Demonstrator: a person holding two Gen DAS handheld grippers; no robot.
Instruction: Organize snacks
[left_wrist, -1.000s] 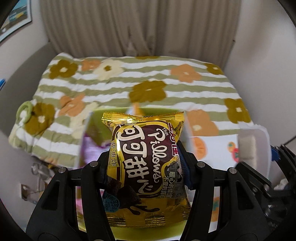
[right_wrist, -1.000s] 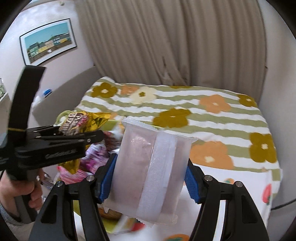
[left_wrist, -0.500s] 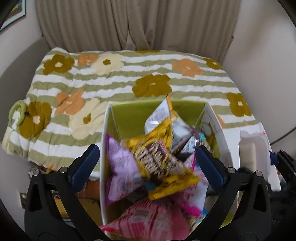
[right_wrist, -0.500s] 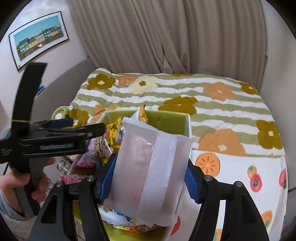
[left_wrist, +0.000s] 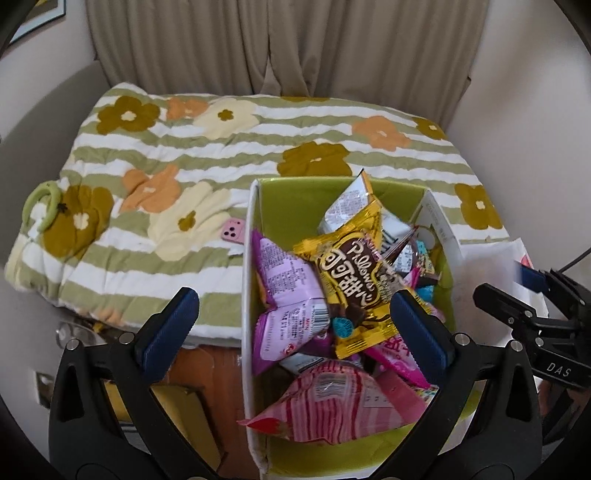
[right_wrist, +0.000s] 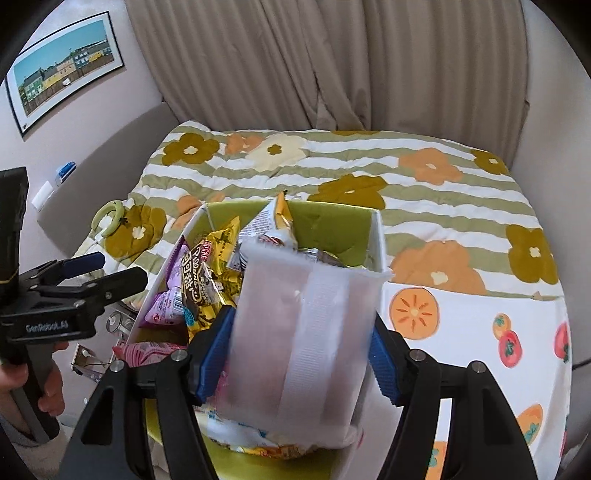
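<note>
A white box with a green lining (left_wrist: 246, 295) stands at the foot of the bed, filled with several snack packets. The gold Pillows packet (left_wrist: 351, 280) lies on top of the pile, beside a purple packet (left_wrist: 288, 280). My left gripper (left_wrist: 293, 306) hangs open above the box, with nothing between its pads. My right gripper (right_wrist: 299, 343) is over the box's right side and its jaws are opening. A blurred white translucent packet (right_wrist: 306, 325) sits between its blue pads and is slipping downward. From the right wrist, the left gripper (right_wrist: 120, 267) shows at the left, held by a hand.
A striped quilt with flowers (left_wrist: 221, 147) covers the bed behind the box. A pink phone (left_wrist: 232, 230) and a green ring (left_wrist: 40, 199) lie on it. A white cloth with fruit prints (right_wrist: 480, 332) lies to the right. Beige curtains hang behind.
My left gripper opened and dropped the gold Pillows packet into the box. Both grippers came down over the box. The right jaws have begun to spread around the white packet.
</note>
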